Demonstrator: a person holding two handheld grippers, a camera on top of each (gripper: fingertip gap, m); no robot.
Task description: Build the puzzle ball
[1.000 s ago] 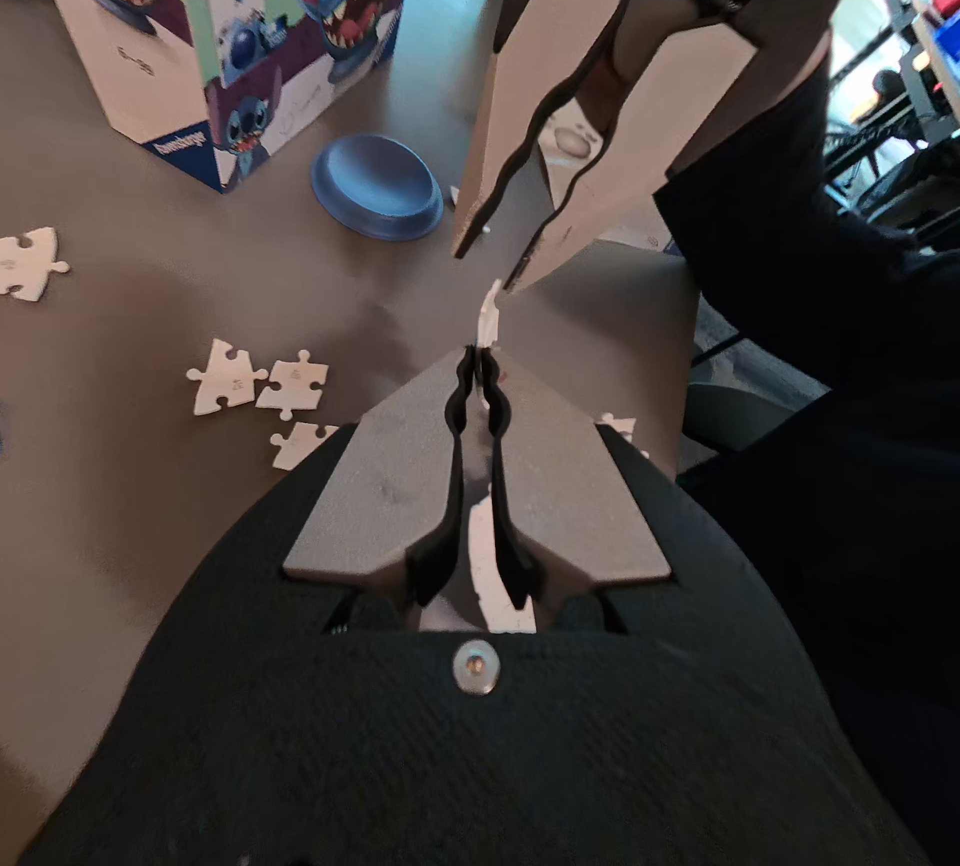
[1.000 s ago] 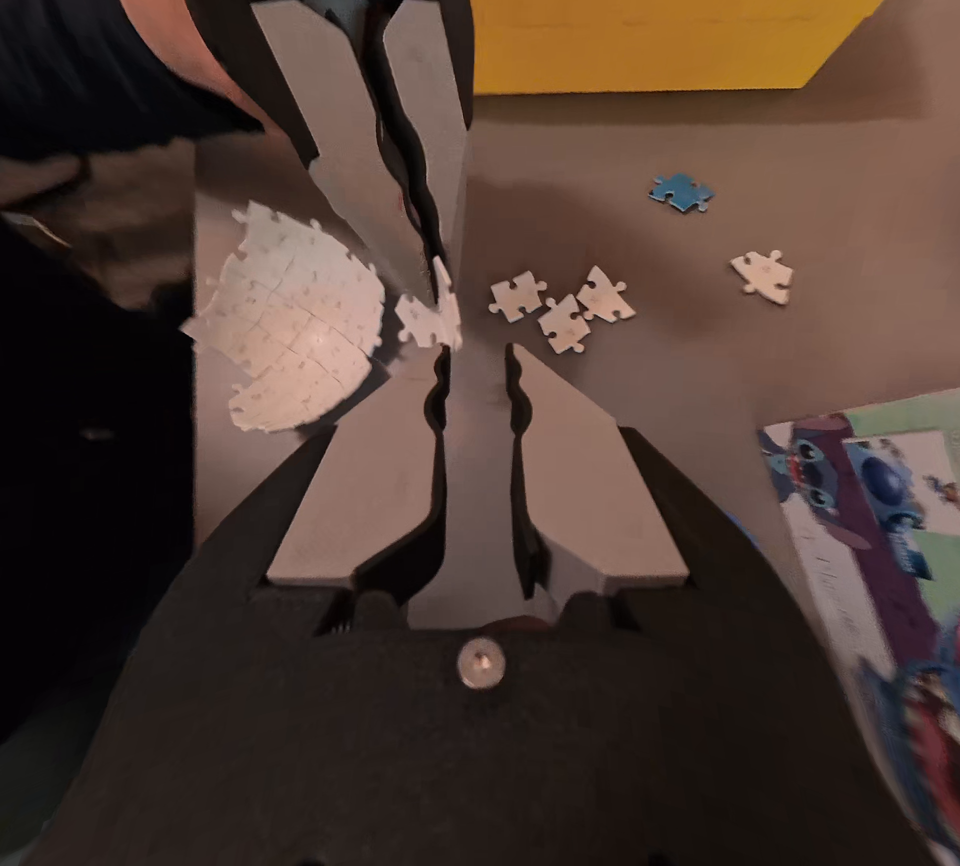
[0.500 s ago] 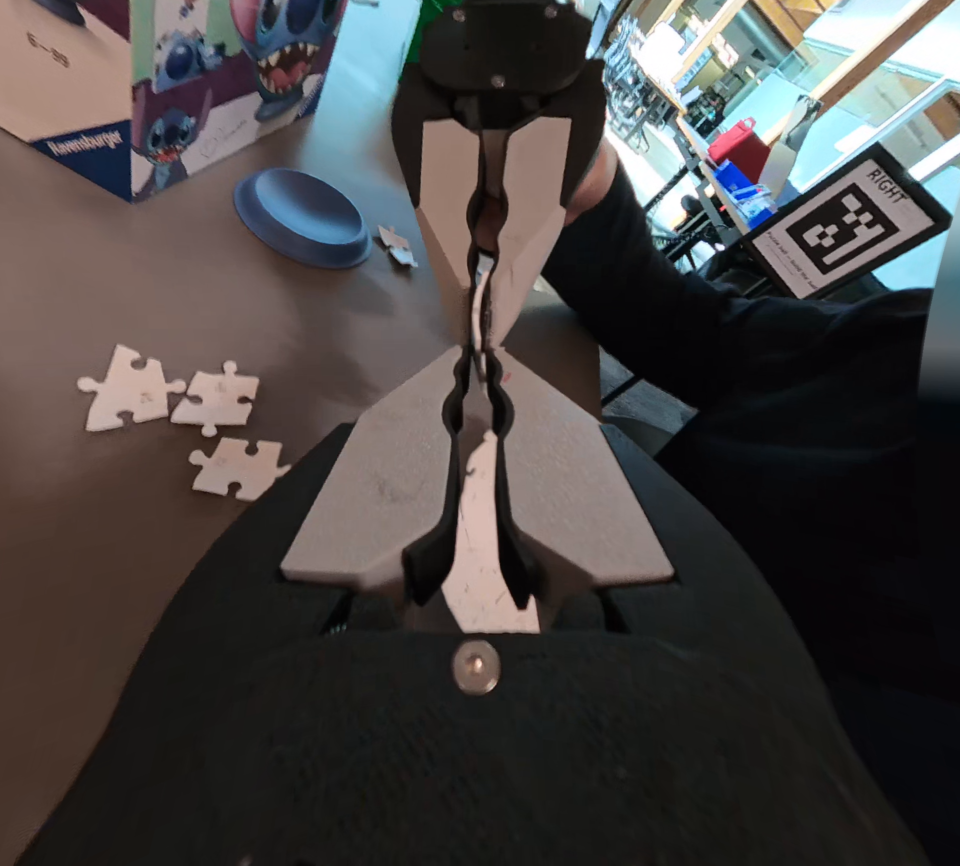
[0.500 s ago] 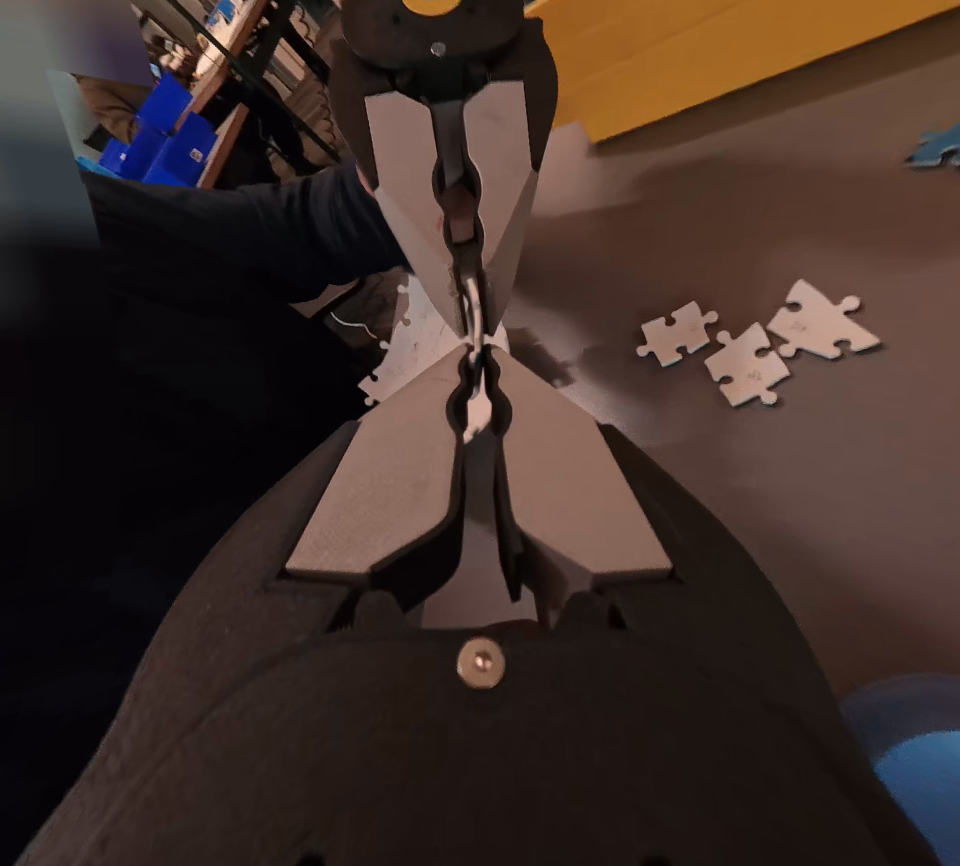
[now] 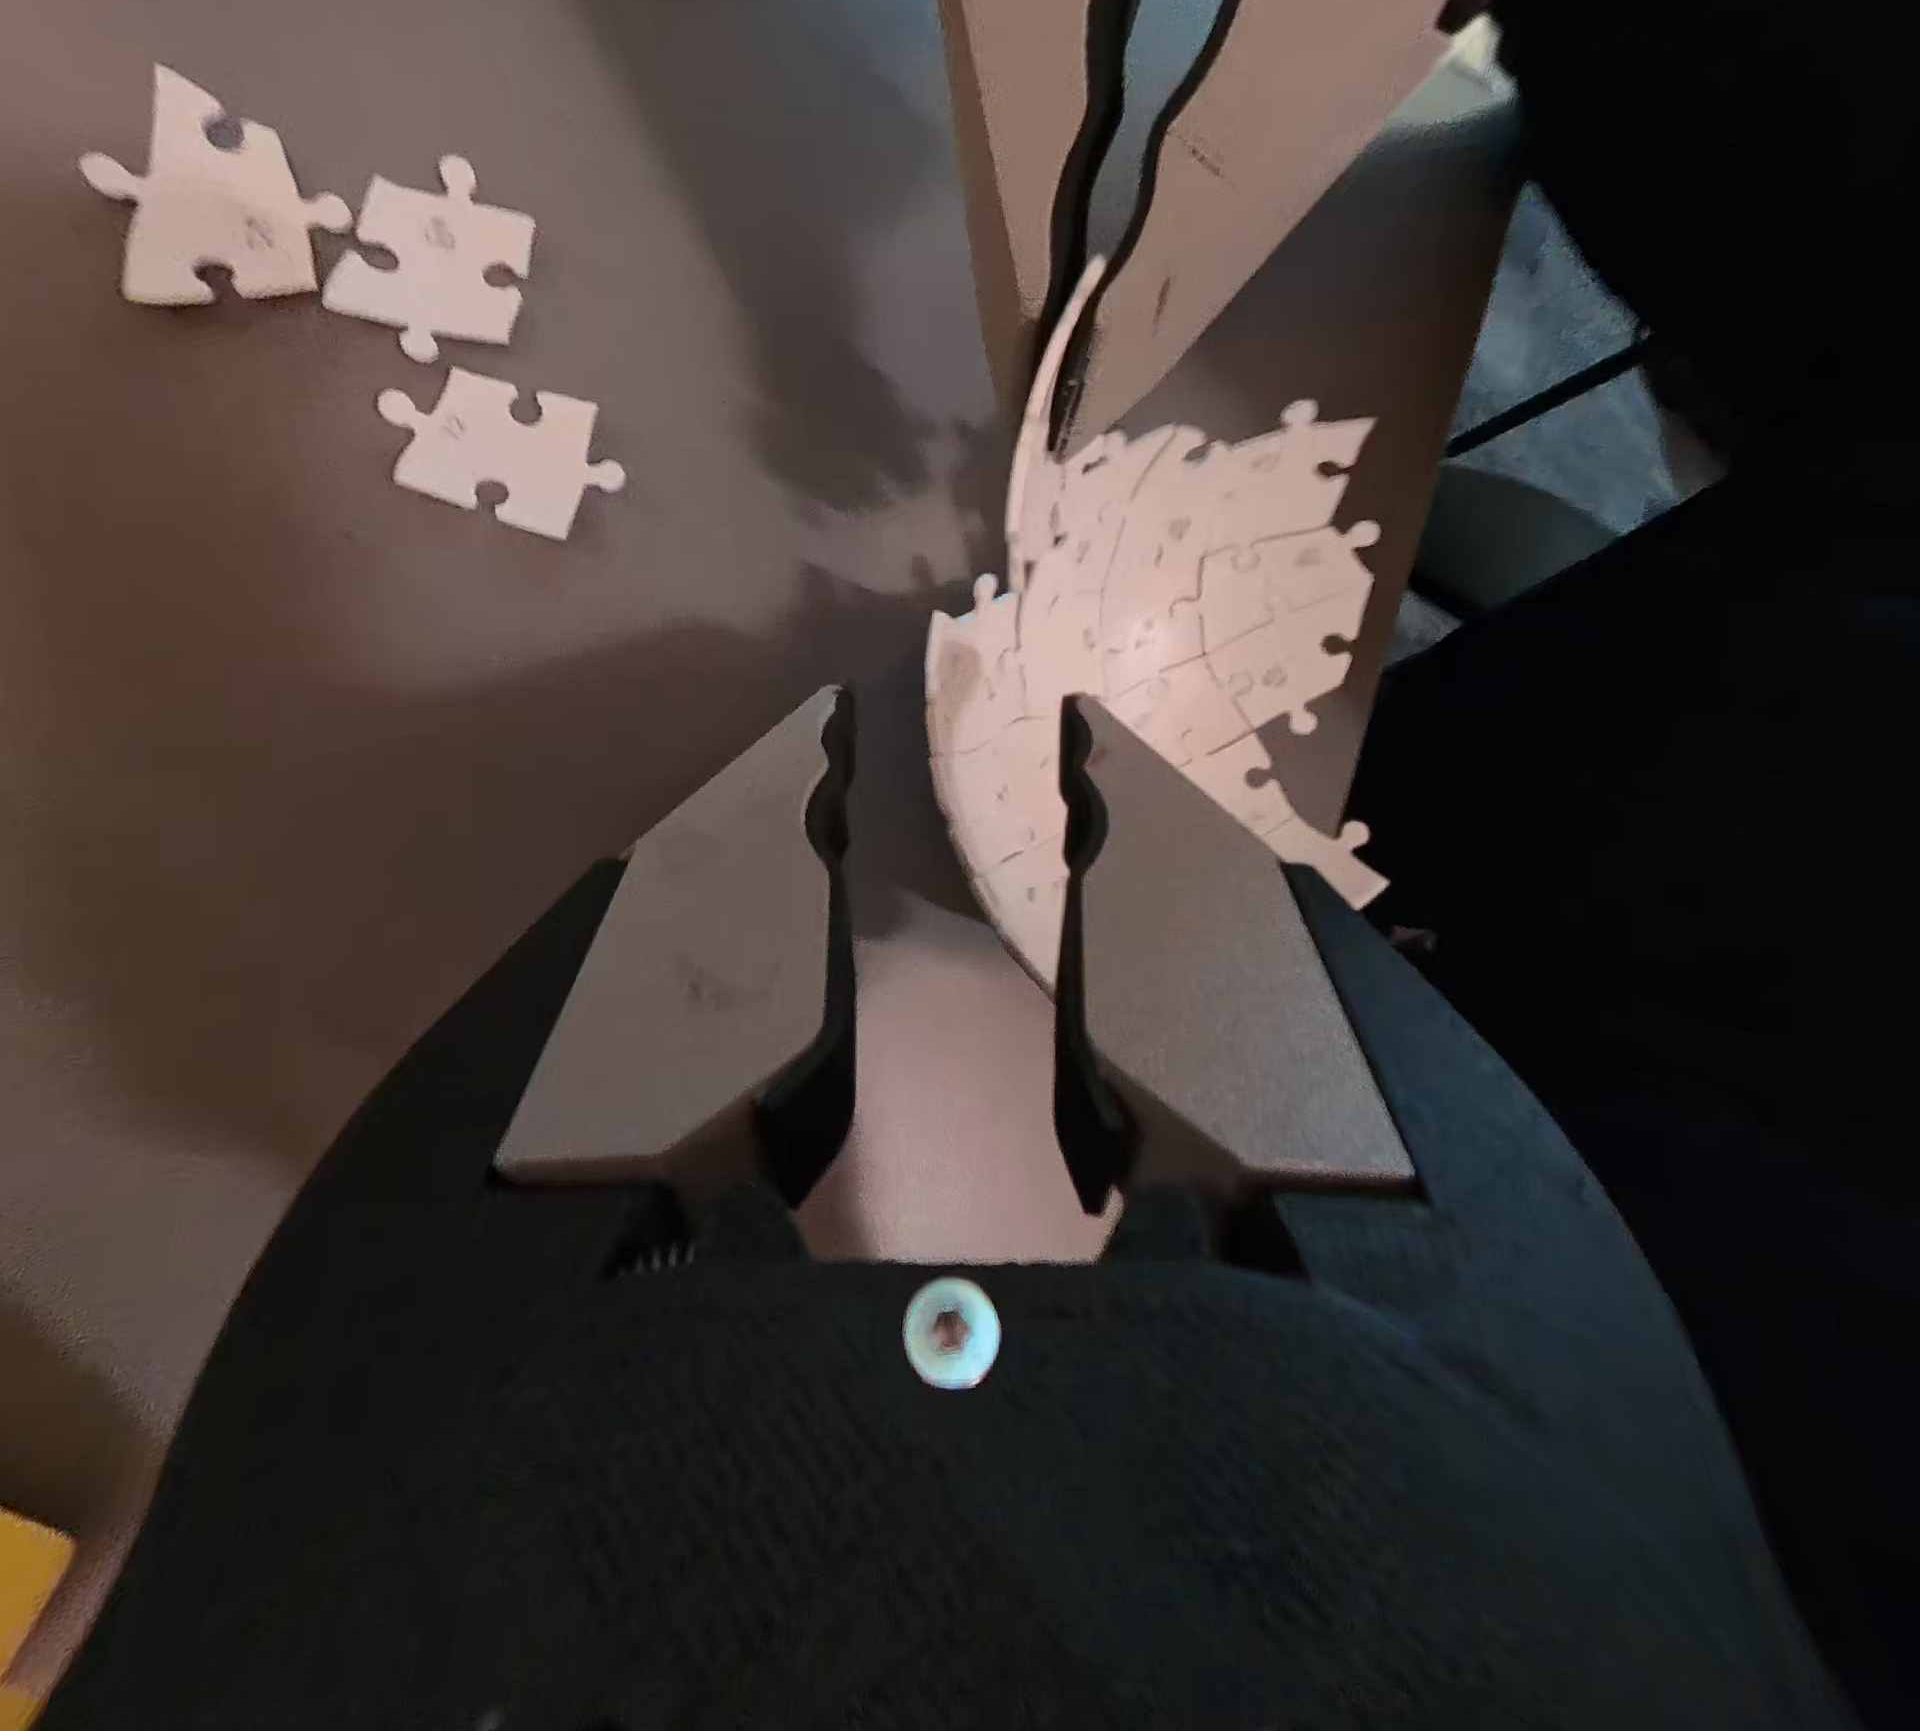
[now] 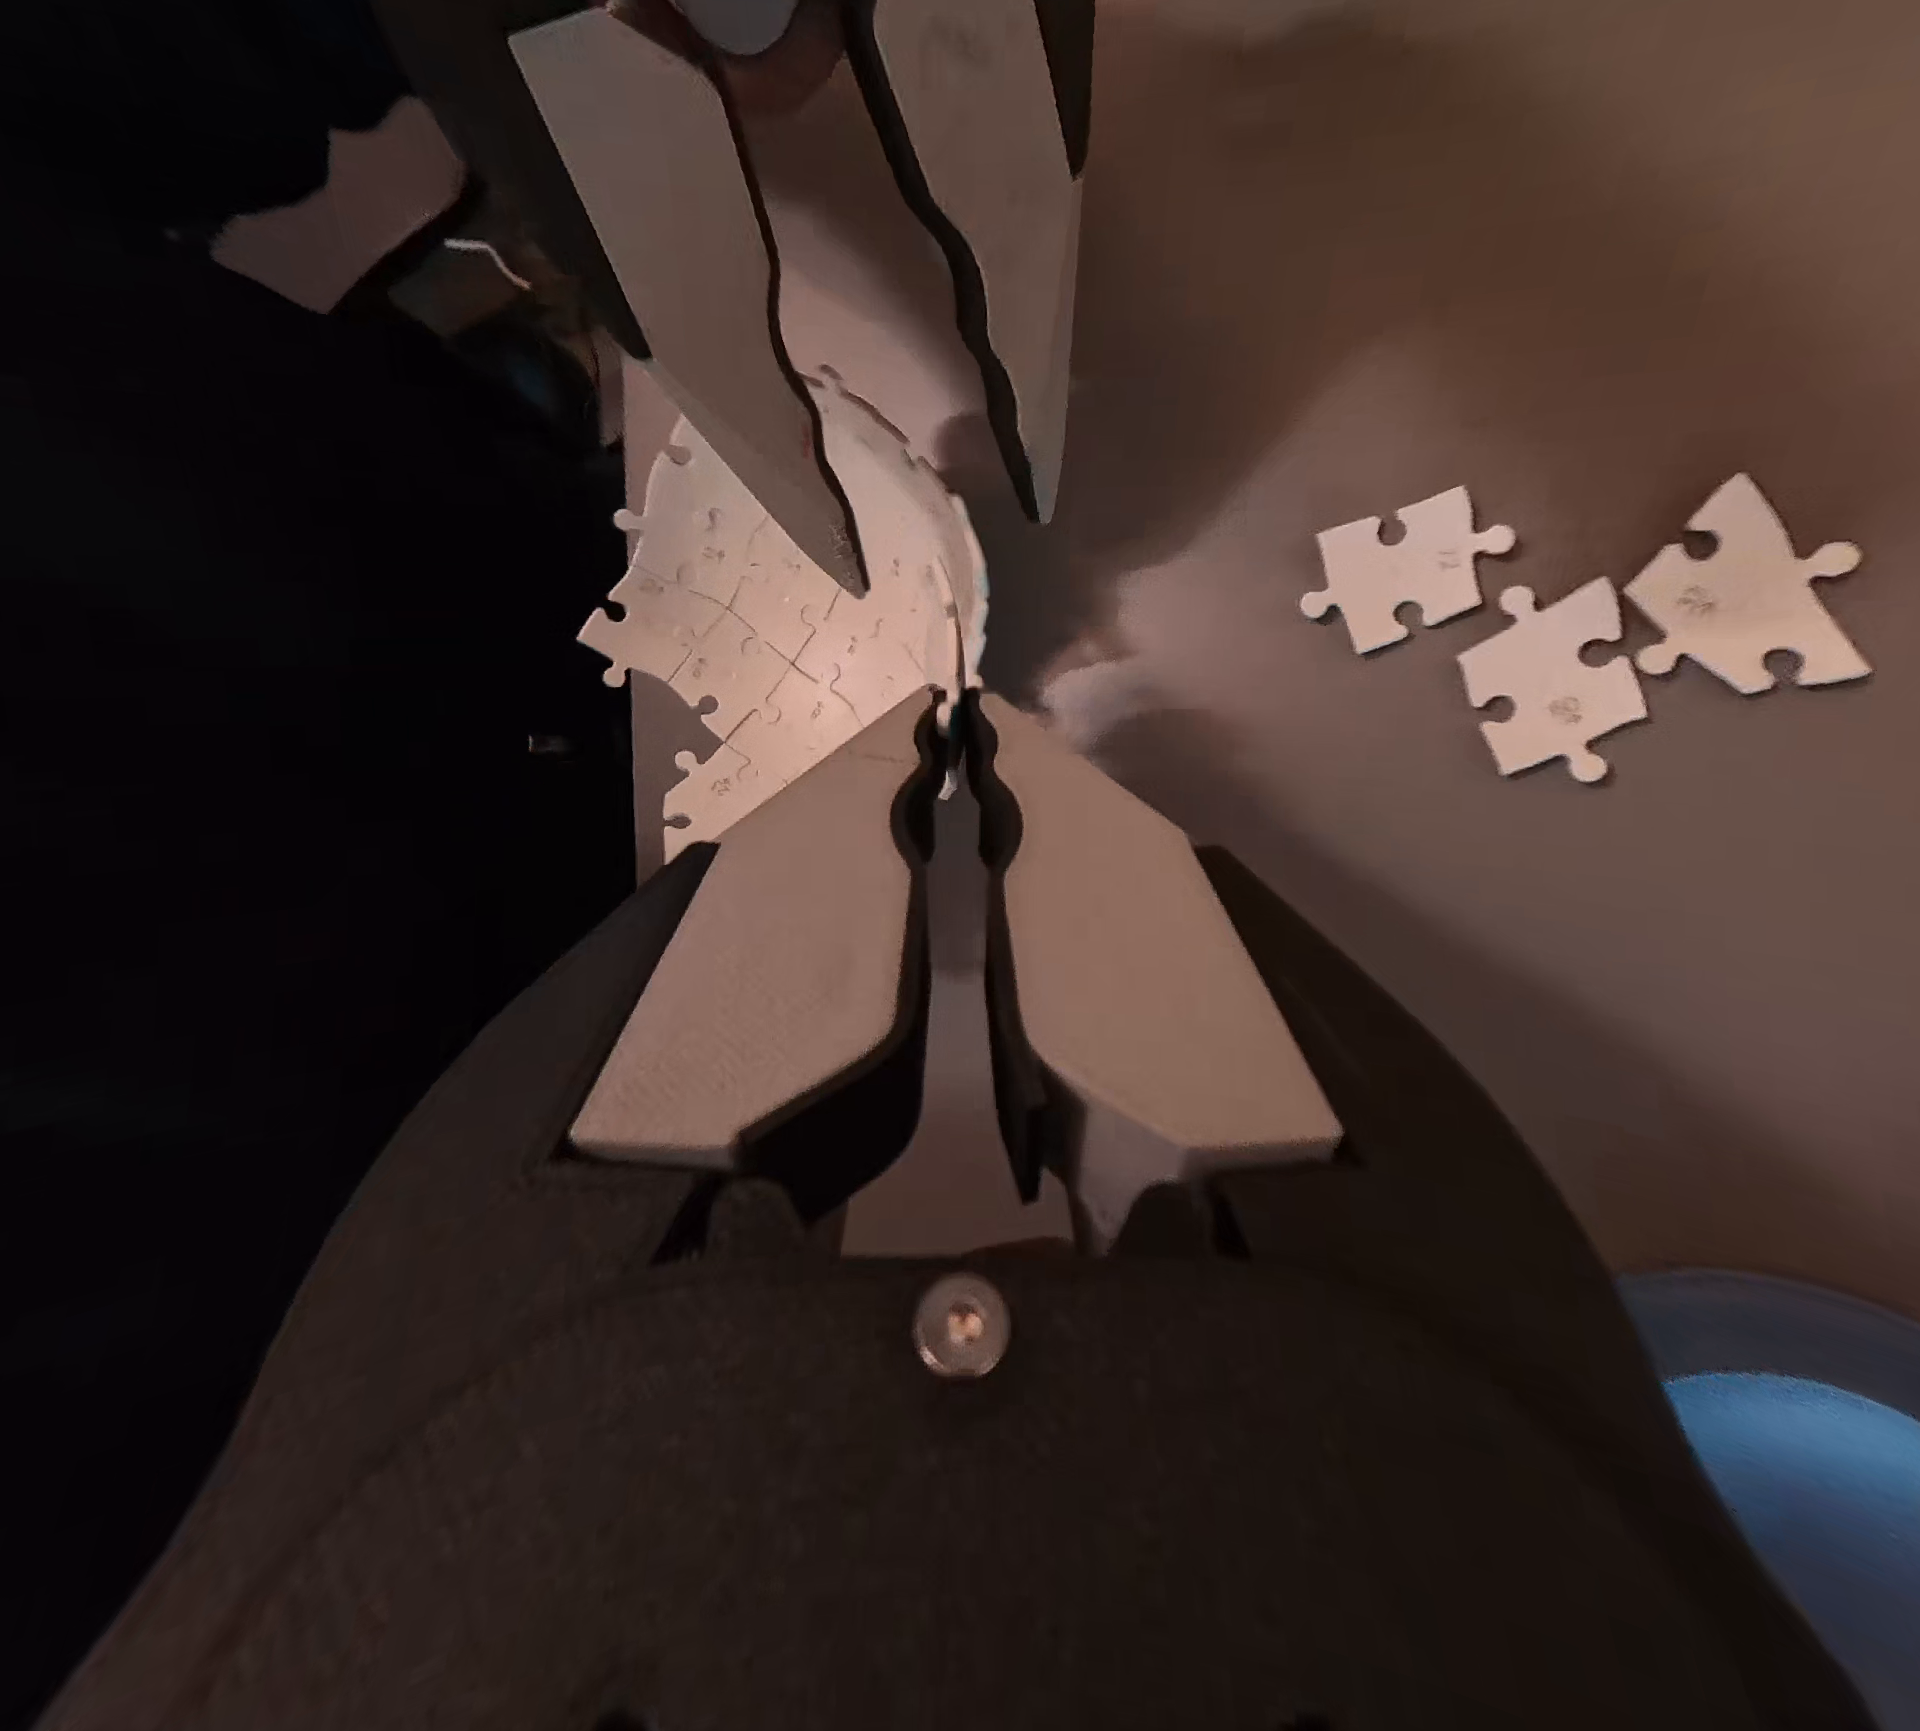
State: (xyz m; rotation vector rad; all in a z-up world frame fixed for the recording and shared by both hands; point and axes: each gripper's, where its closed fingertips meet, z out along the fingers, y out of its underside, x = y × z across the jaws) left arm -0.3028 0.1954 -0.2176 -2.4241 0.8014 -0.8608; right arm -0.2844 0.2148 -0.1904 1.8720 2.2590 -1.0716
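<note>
Right claw [image 6: 954, 705] pinches the rim of the curved puzzle shell [image 5: 1164, 621]; left claw [image 5: 956, 715] hangs released just short of it.

Shell reads light, thin and fragile, its seams likely to pop under squeeze. Best taken edge-on at the rim. Three loose pieces [image 5: 416, 268] lie on the worktop [image 5: 312, 746], left of the left claw.

The table [image 5: 312, 746] is flat and grey-brown. Soft light falls on parts of it, and dark shadows lie across other parts. Past the table's edge [image 5: 1392, 601] on one side, the room is very dark.
</note>
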